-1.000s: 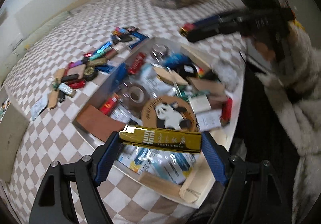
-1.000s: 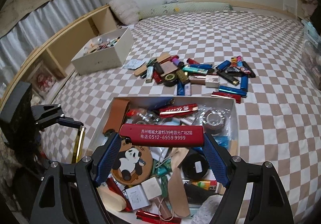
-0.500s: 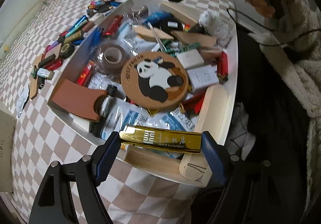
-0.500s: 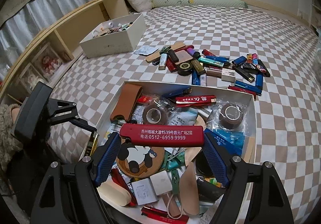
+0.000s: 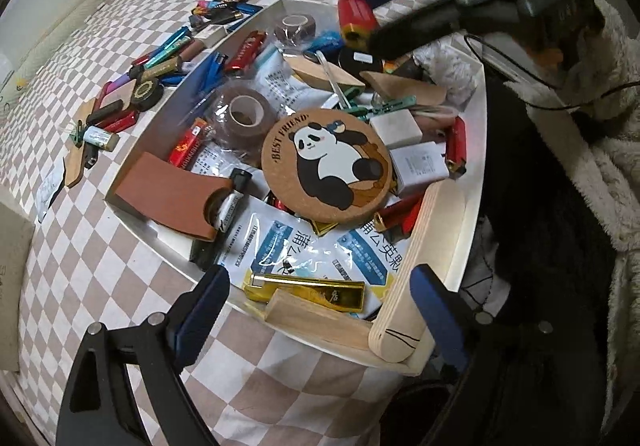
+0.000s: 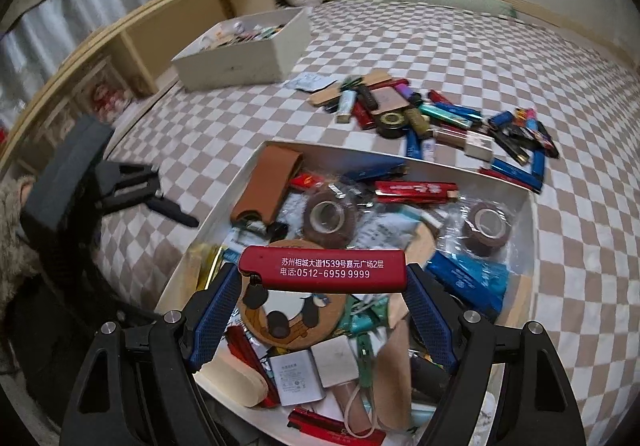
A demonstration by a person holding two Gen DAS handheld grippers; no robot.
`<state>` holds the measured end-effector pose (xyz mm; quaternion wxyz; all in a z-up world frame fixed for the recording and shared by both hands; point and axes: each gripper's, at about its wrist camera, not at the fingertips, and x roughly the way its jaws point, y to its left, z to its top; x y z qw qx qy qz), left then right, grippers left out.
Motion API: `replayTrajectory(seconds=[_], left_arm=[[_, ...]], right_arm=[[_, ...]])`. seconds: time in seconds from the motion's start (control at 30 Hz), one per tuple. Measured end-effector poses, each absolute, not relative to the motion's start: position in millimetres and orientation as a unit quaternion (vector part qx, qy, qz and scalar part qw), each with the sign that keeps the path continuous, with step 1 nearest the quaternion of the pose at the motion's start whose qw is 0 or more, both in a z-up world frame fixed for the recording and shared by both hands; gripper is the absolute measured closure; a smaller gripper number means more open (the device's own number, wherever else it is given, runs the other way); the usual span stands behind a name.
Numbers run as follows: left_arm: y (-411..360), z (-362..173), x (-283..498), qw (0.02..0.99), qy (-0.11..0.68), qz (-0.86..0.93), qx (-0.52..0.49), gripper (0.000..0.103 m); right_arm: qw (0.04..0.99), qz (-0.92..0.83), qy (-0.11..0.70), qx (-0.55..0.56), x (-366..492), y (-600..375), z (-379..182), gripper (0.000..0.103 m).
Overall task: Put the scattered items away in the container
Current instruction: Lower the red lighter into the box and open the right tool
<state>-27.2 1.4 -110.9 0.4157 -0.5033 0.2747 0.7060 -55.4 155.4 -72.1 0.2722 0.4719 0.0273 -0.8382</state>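
Observation:
The white container (image 5: pixel 476 182) is full of small items, with a round panda coaster (image 5: pixel 326 164) in the middle. My left gripper (image 5: pixel 320 296) is open at the container's near edge; a gold lighter (image 5: pixel 304 292) lies loose between its fingers, inside the container behind a wooden block (image 5: pixel 320 316). My right gripper (image 6: pixel 322 286) is shut on a red lighter (image 6: pixel 322 268) and holds it above the container (image 6: pixel 530 230). It also shows at the top of the left wrist view (image 5: pixel 360 22). A pile of scattered lighters (image 6: pixel 440 118) lies on the checkered surface beyond the container.
A second cream box (image 6: pixel 244 50) of items stands at the back left by a wooden shelf (image 6: pixel 160 30). More scattered lighters and a tape roll (image 5: pixel 148 90) lie left of the container. A fluffy sleeve (image 5: pixel 600 126) is at the right.
My left gripper has opened and let go of the gold lighter, which now lies in the container. My right gripper has kept the red lighter and moved lower over the container.

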Motion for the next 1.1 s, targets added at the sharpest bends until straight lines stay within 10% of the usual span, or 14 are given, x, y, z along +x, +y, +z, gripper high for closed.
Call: replayTrajectory(seconds=[1.1], left_arm=[[-18,-74,-22,0.439,0.222,0.718,-0.492,0.011]], right_arm=[[0.533,-0.621,0.31,0.484,-71,32,-113,0.021]])
